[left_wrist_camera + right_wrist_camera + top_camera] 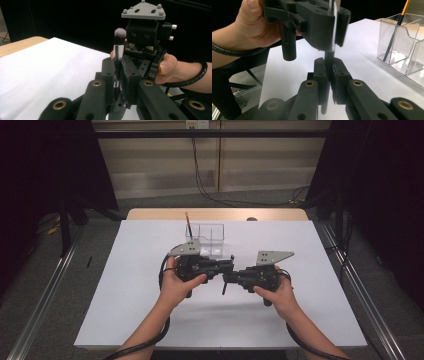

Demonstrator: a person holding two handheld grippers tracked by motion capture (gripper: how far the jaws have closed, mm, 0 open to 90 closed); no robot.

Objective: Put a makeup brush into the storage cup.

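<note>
Clearly a handover is under way, judged from how things lie. From the high view, the left gripper [227, 266] and the right gripper [231, 279] meet nose to nose over the middle of the white surface [125, 285], with a thin dark handle hanging down between them at six o'clock. At twelve o'clock from the hands stands a clear organizer [212, 239], already holding one slim brush with a gold ferrule [189, 227]. So one brush looks stowed, and the makeup brush in hand has yet to go in.

From the left gripper view, the left gripper [117, 72] is clamped on the silver ferrule of the makeup brush [118, 47]. Its long axis runs upright, with the fluffy grey head pointing to twelve o'clock. The right gripper's body sits just behind it, held by a hand [167, 68].

From the right gripper view, the right gripper [328, 71] is closed on the dark handle of the same brush [329, 53], lower down its length; the shaft rises to twelve o'clock into the left gripper [334, 27] above. The organizer [404, 47] stands at two o'clock. Both grippers hold the brush, so one must let go before it can travel to a compartment.
</note>
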